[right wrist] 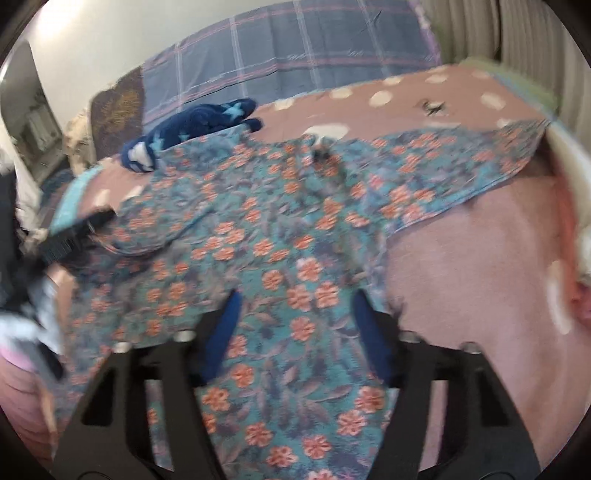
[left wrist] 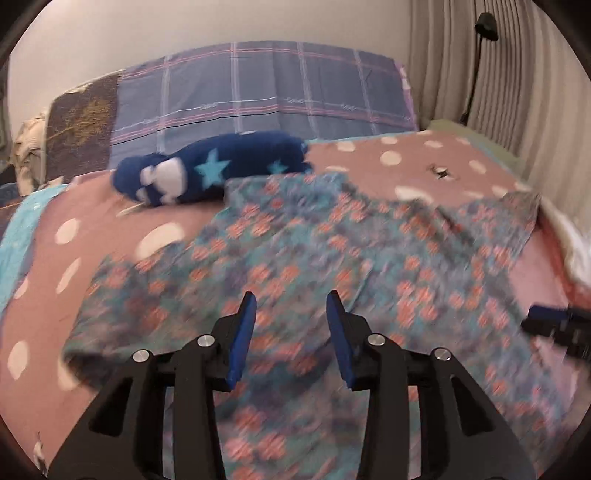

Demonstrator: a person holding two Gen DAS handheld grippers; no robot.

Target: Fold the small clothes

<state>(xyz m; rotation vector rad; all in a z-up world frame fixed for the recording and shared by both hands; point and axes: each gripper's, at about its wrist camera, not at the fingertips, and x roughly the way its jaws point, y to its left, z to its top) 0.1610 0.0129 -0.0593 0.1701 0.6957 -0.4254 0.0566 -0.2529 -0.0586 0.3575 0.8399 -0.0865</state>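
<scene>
A small teal garment with orange flowers (left wrist: 332, 258) lies spread flat on the pink polka-dot bed cover (left wrist: 92, 258); it also shows in the right wrist view (right wrist: 288, 240), with sleeves out to both sides. My left gripper (left wrist: 291, 299) is open and empty, just above the garment's lower middle. My right gripper (right wrist: 295, 299) is open and empty above the garment's lower right part. The right gripper shows at the right edge of the left wrist view (left wrist: 554, 325). The left gripper shows at the left edge of the right wrist view (right wrist: 74, 236). Both views are motion-blurred.
A rolled dark blue cloth with light blue stars (left wrist: 207, 170) lies behind the garment. A plaid pillow (left wrist: 266, 88) leans on the wall. Curtains (left wrist: 480, 74) and a black lamp (left wrist: 484, 26) stand at the right. The bed cover has a small tear (left wrist: 441, 171).
</scene>
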